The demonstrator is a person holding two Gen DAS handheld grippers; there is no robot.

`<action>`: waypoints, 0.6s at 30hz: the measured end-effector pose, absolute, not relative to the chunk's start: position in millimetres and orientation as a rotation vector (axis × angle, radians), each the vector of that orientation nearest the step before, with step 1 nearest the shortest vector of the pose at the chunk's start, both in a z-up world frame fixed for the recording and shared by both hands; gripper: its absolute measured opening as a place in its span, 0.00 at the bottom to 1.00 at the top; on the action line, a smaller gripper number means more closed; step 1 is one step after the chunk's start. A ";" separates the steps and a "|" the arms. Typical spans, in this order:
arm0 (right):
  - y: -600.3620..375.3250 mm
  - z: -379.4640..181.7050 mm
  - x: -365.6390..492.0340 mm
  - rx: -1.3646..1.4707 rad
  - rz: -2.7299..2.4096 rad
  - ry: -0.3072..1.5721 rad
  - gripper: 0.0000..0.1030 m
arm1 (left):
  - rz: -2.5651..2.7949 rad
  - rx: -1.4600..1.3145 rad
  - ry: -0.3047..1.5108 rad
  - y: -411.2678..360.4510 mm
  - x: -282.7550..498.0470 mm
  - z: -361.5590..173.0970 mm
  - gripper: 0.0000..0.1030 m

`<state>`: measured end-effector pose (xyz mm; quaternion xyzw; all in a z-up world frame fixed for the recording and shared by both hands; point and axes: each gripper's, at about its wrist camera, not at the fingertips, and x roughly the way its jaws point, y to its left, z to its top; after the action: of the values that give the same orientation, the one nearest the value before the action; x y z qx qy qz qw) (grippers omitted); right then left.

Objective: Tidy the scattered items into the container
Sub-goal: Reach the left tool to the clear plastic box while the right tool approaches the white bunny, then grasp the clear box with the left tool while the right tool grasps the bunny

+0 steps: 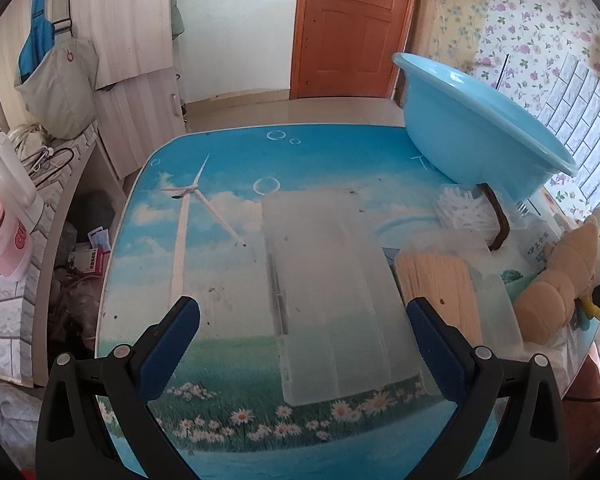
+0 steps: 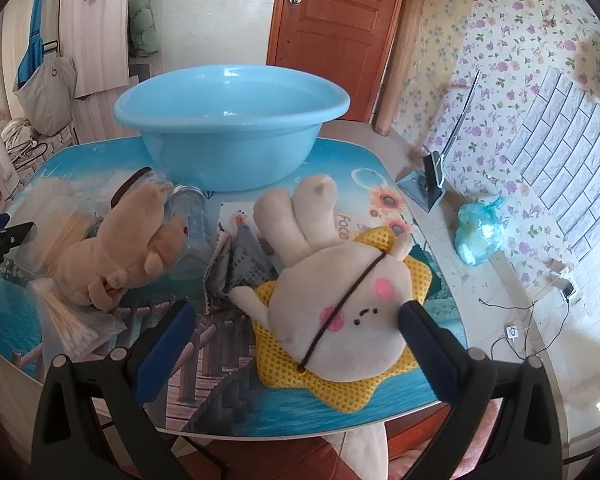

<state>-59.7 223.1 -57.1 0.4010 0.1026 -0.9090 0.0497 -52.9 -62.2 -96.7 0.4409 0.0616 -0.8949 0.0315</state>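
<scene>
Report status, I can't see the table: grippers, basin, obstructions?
Left gripper open over clear box. Right gripper open around rabbit plush. Blue basin empty. Path clear.

The basin (image 2: pixel 232 120) is coloured light blue. In front of the basin, a cream plush rabbit (image 2: pixel 340 304) with pink cheeks is laid on a yellow mesh star (image 2: pixel 364 388). Left of the basin, a tan plush toy (image 2: pixel 120 248) is seen. The table (image 1: pixel 204 208) is printed with sky, windmill and daisies.
</scene>
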 end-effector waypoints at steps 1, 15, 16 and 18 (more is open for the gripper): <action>223.2 -56.9 -59.7 1.221 -2.770 0.315 1.00 | -2.747 1.358 0.172 -62.9 -53.8 -97.7 1.00; 219.3 -53.1 -61.3 1.213 -2.772 0.325 1.00 | -2.702 1.372 0.122 -60.0 -48.6 -101.8 0.72; 219.0 -52.3 -61.0 1.209 -2.773 0.323 1.00 | -2.702 1.369 0.124 -59.9 -48.2 -100.3 0.64; 218.9 -50.6 -60.7 1.198 -2.777 0.321 1.00 | -2.698 1.382 0.129 -61.3 -47.7 -99.4 0.63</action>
<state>-60.7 218.9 -50.6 0.3933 0.1055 -0.9119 0.0504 -47.7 -61.3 -99.4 0.4548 0.0424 -0.8880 0.0537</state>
